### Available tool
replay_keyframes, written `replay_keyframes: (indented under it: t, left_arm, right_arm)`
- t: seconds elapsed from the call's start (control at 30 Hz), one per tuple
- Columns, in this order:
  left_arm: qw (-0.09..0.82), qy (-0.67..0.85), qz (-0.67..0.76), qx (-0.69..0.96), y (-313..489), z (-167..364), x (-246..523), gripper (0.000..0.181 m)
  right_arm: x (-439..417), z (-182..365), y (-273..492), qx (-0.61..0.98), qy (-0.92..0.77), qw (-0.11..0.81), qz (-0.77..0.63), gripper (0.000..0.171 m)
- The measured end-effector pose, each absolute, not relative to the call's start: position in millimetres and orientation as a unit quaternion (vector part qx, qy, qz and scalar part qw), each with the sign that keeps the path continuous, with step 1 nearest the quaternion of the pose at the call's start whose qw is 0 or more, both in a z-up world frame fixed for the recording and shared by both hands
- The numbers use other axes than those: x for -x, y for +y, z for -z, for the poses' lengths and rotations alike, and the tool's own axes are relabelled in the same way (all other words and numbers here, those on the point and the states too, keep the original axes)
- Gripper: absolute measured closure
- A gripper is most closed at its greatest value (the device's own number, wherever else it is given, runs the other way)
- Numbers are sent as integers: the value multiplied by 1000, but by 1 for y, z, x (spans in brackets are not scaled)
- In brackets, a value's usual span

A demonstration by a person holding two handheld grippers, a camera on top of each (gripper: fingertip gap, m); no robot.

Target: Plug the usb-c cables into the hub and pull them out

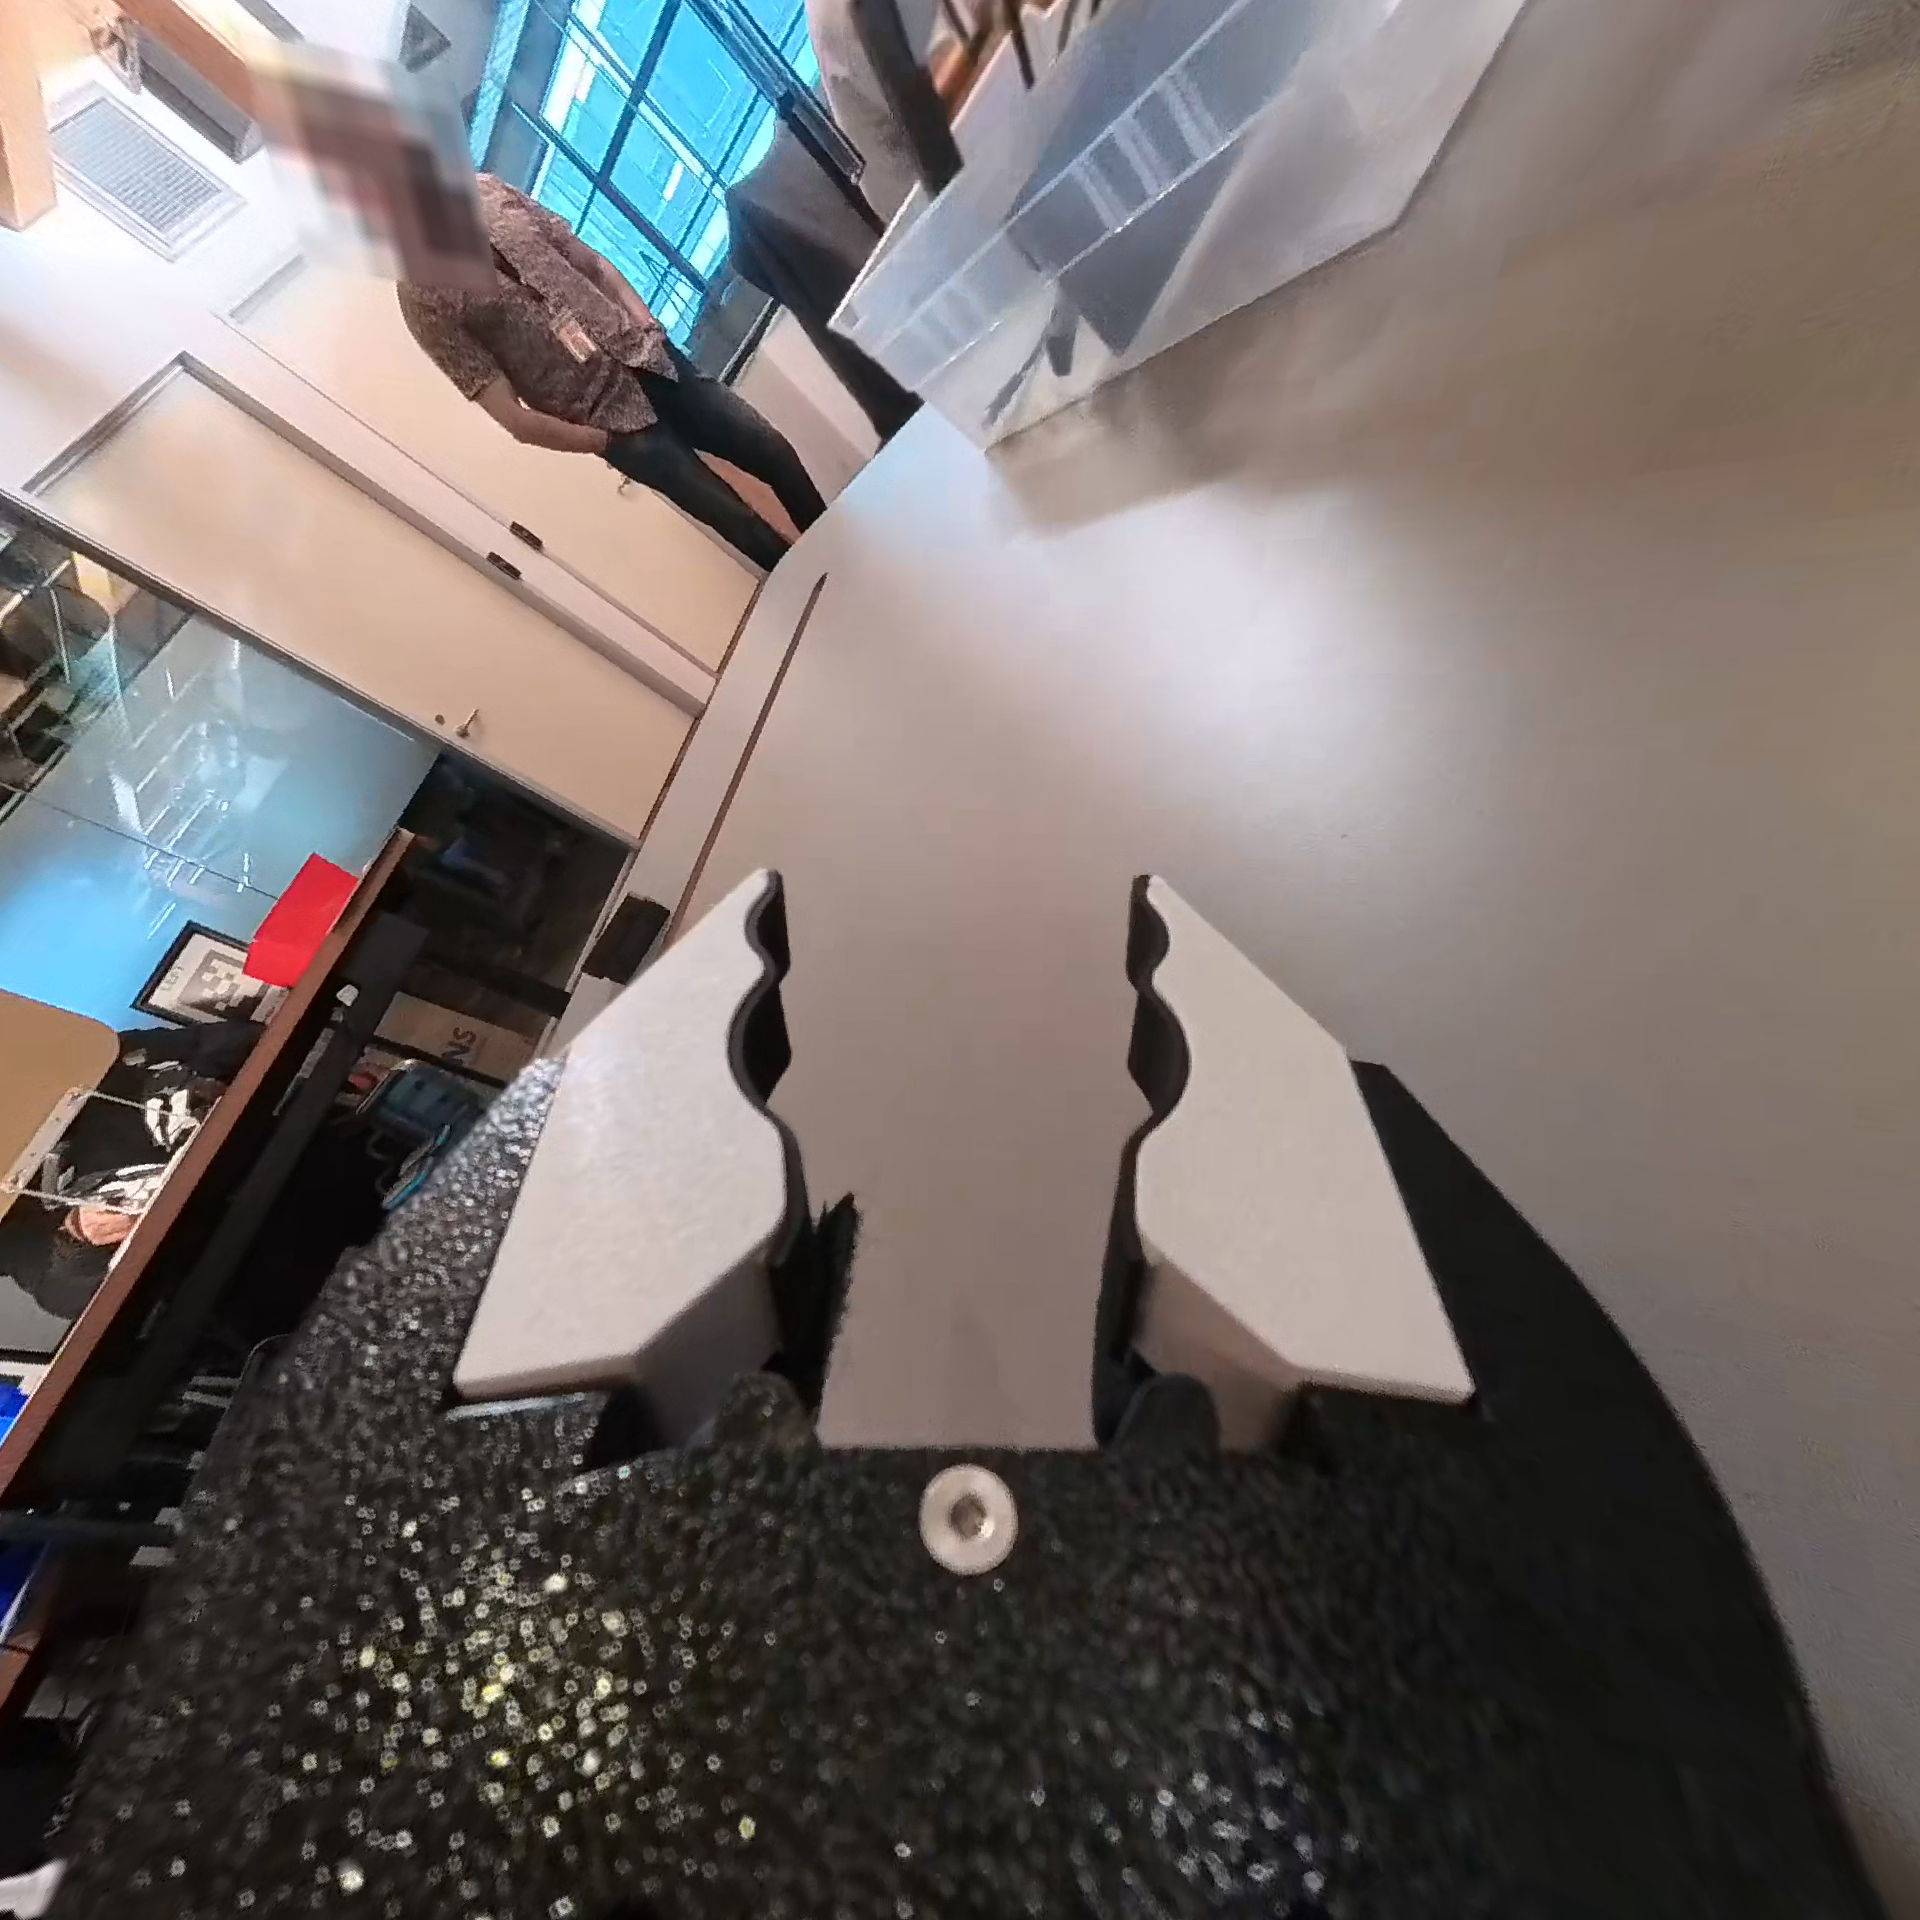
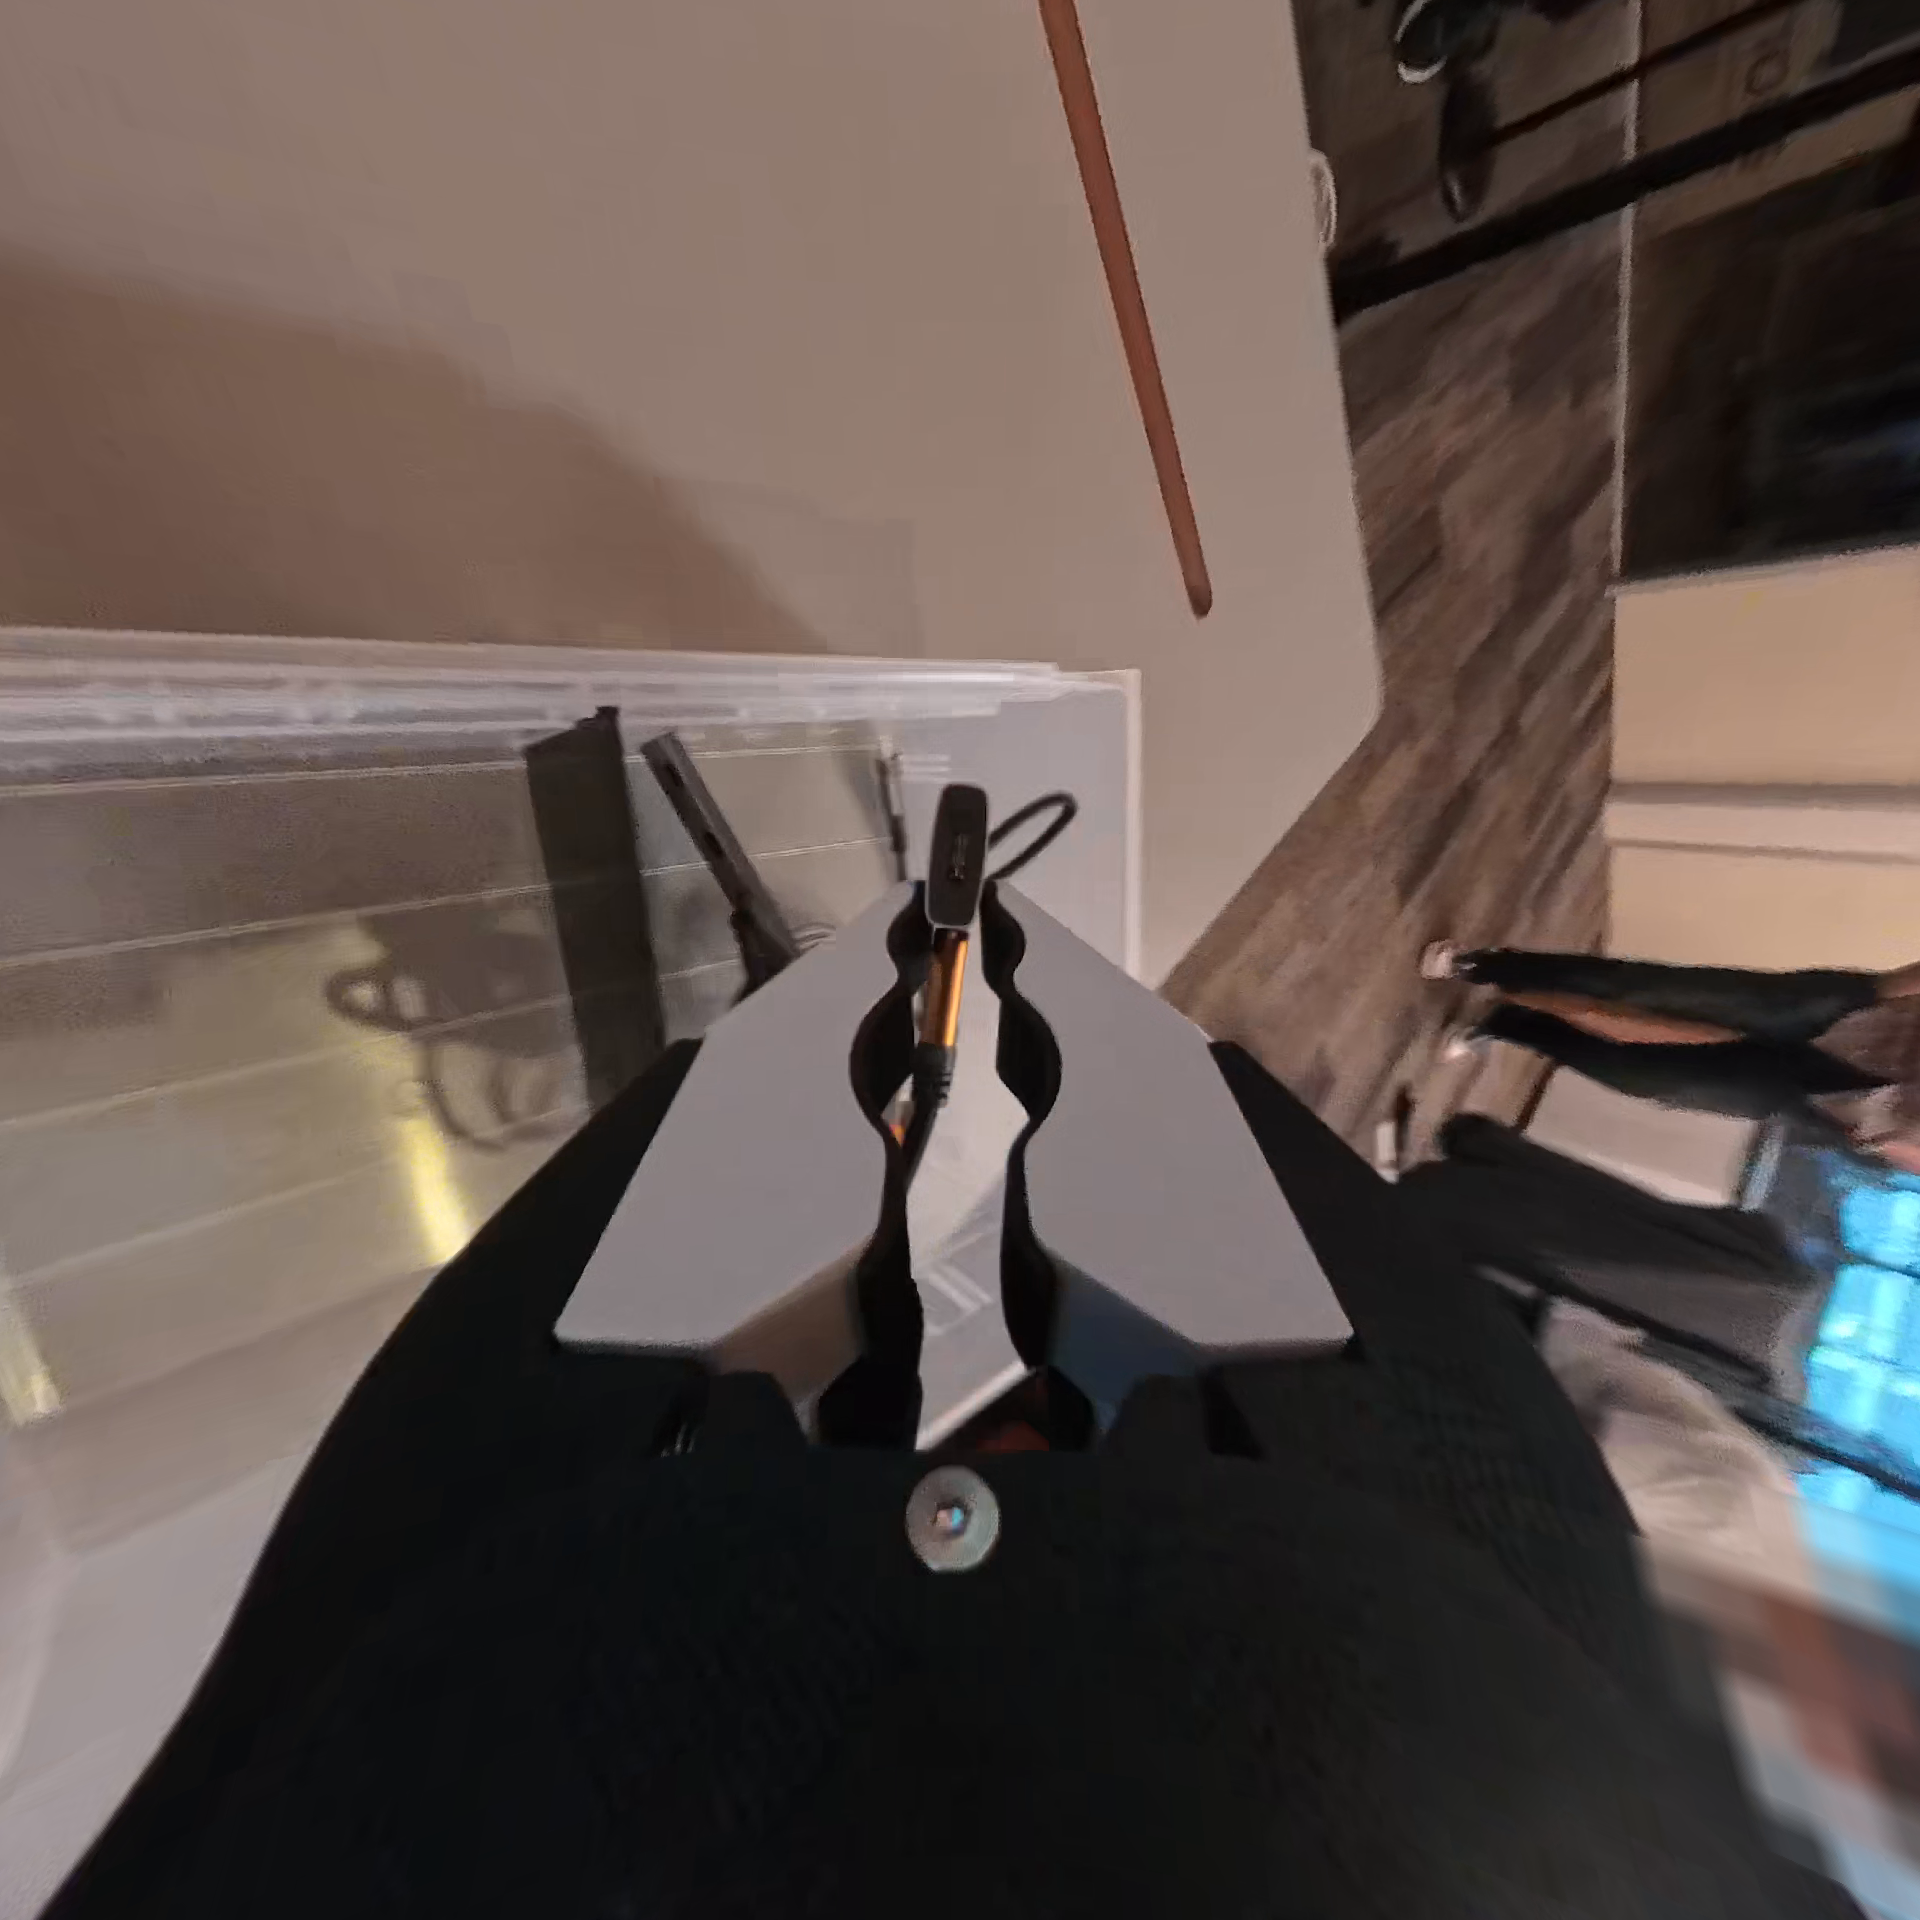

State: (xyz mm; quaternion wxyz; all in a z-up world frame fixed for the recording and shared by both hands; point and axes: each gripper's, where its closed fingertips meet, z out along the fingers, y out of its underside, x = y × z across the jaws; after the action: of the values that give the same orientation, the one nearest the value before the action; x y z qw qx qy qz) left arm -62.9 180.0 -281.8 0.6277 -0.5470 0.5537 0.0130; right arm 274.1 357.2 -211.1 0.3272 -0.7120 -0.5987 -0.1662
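Two grippers: the left gripper [image 1: 956,894] spread and empty over the grey worktop [image 1: 1351,675], the right gripper [image 2: 951,899] pinching a small dark hub [image 2: 956,852] with an orange-collared cable [image 2: 940,987]; likely mid-unplugging, needing a straight pull.

Left wrist view: bright daylight from window [image 1: 665,156]; soft glare patch on table [image 1: 1299,675]; gripper body speckled with highlights; strong wide-angle tilt. Right wrist view: dimmer, warm cast; broad shadow across tabletop; yellow glare on clear box [image 2: 416,1143]; heavy motion blur along right edge.
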Motion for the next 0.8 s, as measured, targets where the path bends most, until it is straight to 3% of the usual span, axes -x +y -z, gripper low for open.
replay_keyframes:
  t: [0.17,0.3,0.5,0.57,0.7,0.8]
  left_arm:
    - [626,554,4,548,178,283,61,117]
    - [621,554,8,554,180,285,61,113]
    - [669,495,-13,554,192,264,71,57]
    - [670,481,-1,565,194,263,73,50]
    - [660,460,13,594,199,264,76,38]
    - [655,444,23,611,197,259,73,30]
  right_arm:
    - [-298,256,357,832,-480,266,81,158]
    - [-306,219,364,843,-400,349,89,126]
    - [-324,130,309,749,-306,570,140,103]
    - [-336,120,275,723,-263,621,151,93]
    - [-359,137,212,700,-170,682,128,84]
    - [-381,173,189,720,-114,675,114,82]
